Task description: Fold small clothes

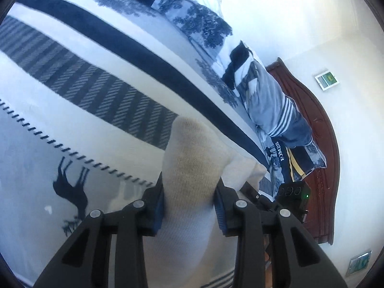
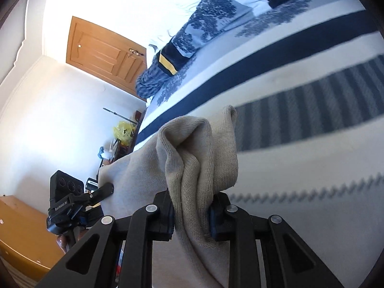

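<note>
A beige knit garment (image 1: 192,158) is held up above the bed between both grippers. My left gripper (image 1: 189,206) is shut on one bunched edge of it. My right gripper (image 2: 190,212) is shut on the other edge of the same garment (image 2: 199,148), which folds and hangs between the jaws. The left gripper also shows in the right wrist view (image 2: 105,189), pinching the far end of the cloth. The right gripper's body shows in the left wrist view (image 1: 291,192) behind the cloth. The lower part of the garment is hidden below the fingers.
The bed cover (image 1: 96,76) is white with navy stripes and a horse print. Pillows and folded bedding (image 1: 276,110) lie by a dark wooden headboard (image 1: 321,129). A wooden door (image 2: 103,52), a yellow bag (image 2: 123,130) and an orange cabinet (image 2: 21,237) stand beside the bed.
</note>
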`<state>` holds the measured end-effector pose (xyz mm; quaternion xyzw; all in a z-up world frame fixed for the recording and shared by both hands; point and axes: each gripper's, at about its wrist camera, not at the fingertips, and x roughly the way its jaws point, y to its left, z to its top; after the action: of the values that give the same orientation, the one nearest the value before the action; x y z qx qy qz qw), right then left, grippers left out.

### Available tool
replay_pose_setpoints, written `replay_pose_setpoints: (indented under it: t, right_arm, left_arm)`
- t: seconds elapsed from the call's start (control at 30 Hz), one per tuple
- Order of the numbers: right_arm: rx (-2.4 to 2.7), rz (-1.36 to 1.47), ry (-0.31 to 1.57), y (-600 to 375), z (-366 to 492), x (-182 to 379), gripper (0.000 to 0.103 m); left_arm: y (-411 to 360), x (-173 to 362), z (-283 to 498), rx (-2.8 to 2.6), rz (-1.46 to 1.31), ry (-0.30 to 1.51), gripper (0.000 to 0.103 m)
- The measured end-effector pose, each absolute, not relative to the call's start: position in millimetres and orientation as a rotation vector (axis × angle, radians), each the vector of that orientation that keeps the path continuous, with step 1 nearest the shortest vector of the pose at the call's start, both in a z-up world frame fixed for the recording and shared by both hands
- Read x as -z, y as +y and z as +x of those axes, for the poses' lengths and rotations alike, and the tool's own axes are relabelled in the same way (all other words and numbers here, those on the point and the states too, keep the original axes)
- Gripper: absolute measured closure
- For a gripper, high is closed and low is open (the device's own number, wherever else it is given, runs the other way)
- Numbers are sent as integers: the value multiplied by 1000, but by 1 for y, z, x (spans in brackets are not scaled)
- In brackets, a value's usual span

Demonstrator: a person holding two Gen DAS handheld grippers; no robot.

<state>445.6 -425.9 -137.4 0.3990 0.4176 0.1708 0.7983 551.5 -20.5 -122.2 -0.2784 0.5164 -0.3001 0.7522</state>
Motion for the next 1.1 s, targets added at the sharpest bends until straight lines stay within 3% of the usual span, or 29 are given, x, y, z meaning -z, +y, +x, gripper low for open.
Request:
replay_pose_setpoints:
  t: [0.13,0.27,0.37,0.47,0.5,0.53,0.57,0.67,1.0,1.1]
  right_arm:
    - [-377,877,858,-419,446,165,80]
    - [-346,879,905,-414,471,192,80]
    - [-315,846,953,-416,484,204,78]
    - [-293,867,994,-422,489,214,68]
    - [-290,860,1008,-423,487,214,65]
    - [-284,855,1013,-425,484,213,52]
    - [-279,855,1019,-426,482,211,36]
    - [-275,845,1019,-432,467,196,29]
    - [-233,836,1201,-430,372,201,27]
    - [-225,917,1236,-432,343,210,33]
  left_arm:
    - [-2,161,558,650,-669,1099,69]
    - [-2,195,590,618,-745,1181,69]
    - [-6,207,596,589,-713,1210,64]
    - [-6,198,589,570,-663,1195,53]
    - [-7,192,586,570,-639,1183,44]
    - [-9,183,580,573,-601,1164,36]
    - [-8,178,574,572,-584,1158,35]
    - [-8,173,550,556,-567,1201,34]
    - [-3,177,442,451,-467,1353,34]
    - [-2,195,414,429,-497,1442,34]
